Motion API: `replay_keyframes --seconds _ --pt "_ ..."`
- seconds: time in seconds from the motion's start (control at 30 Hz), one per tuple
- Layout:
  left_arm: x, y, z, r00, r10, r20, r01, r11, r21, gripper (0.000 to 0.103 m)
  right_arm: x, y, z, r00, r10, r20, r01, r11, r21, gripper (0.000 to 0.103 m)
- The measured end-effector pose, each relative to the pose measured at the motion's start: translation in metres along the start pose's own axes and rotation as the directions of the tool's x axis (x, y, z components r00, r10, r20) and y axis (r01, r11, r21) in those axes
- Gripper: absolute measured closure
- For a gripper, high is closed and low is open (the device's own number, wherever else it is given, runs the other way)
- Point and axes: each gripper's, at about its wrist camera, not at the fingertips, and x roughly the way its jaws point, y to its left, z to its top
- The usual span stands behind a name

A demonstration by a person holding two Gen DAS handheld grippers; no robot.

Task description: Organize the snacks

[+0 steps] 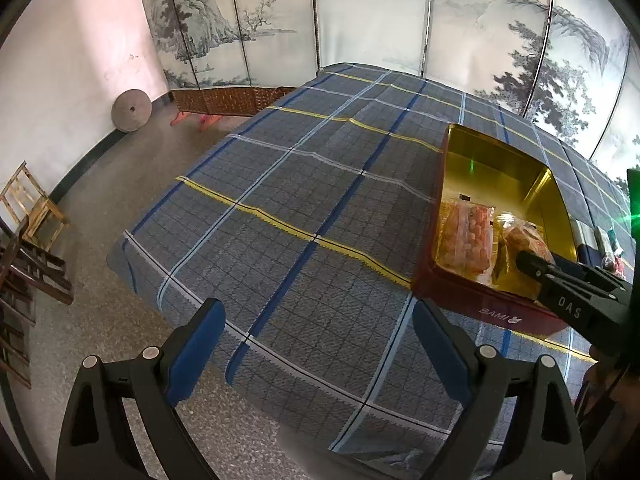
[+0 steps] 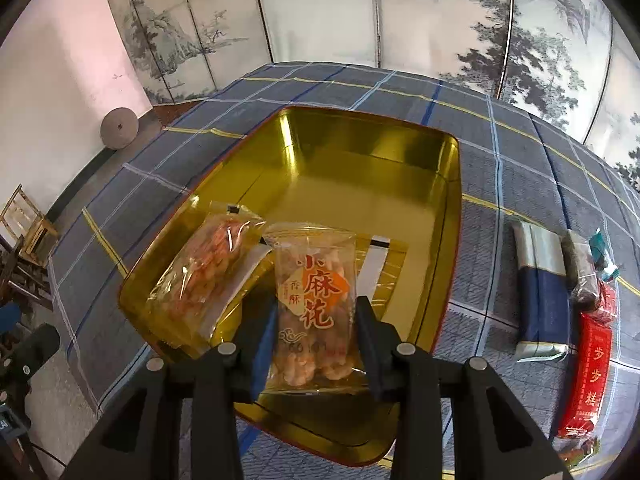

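Snack bag (image 2: pixel 314 308): clear pack with orange label, clamped between the right gripper (image 2: pixel 316 340) pads, over the tin's near part.
Tin (image 2: pixel 448 208): gold inside, red outside, on the plaid cloth (image 1: pixel 280 200); second bag (image 2: pixel 204 276) lies inside, left.
Right gripper: angled down into the tin.
Left gripper (image 1: pixel 320 344): jaws spread wide, nothing between, tilted down over the cloth left of the tin.
Other snacks (image 2: pixel 540 292): on cloth, right of the tin.

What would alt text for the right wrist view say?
The right tool grips a clear snack bag over an open gold-lined tin that already holds another bag. More packets lie on the plaid cloth at the right.
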Motion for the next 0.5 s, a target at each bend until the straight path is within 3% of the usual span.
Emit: replay_keyframes --seconds 0.17,0.33,0.5 --pt "0.001 -0.003 -0.001 1.000 0.000 -0.004 0.000 1.000 0.005 0.010 -0.008 0.002 0.000 1.000 0.004 0.022 -0.003 1.000 -0.026 0.048" --pt "-0.001 -0.009 0.000 1.000 -0.009 -0.001 0.009 1.000 0.006 0.010 -0.036 -0.010 0.001 0.997 0.042 0.069 -0.041 0.999 -0.005 0.048" --pt "-0.006 -0.019 0.002 1.000 -0.026 0.011 0.025 0.999 0.023 0.010 -0.064 -0.051 -0.008 0.994 -0.024 0.103 0.020 0.999 0.037 0.048"
